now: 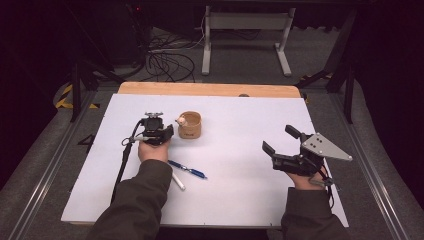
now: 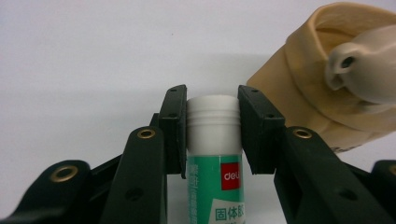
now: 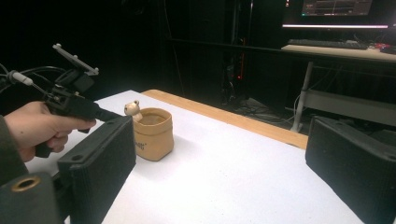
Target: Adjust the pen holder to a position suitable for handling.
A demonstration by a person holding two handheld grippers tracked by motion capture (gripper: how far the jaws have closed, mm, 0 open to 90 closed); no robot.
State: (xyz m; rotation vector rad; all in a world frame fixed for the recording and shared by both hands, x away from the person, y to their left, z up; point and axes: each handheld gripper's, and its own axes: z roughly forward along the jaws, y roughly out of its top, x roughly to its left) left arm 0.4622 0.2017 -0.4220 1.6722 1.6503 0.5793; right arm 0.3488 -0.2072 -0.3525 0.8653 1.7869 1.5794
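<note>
My left gripper [image 2: 212, 128] is clamped on the white cap of a glue stick [image 2: 215, 140], just beside the tan pen cup [image 1: 190, 125]. My right gripper [image 1: 280, 145] hangs spread wide, gripping nothing, well apart over the white table [image 1: 240, 190].

Two grippers are seen: the left gripper [image 1: 161, 134] at centre left of the high view and the right gripper [image 1: 280, 146] at lower right. One glue stick [image 2: 214, 140] is counted, at the centre of the left gripper view. One tan pot [image 1: 190, 125] is found just above centre in the high view, with one small bear figure [image 1: 181, 120] at its rim. Two pens are counted below centre: one blue pen [image 1: 187, 169] and one white pen [image 1: 178, 181].
</note>
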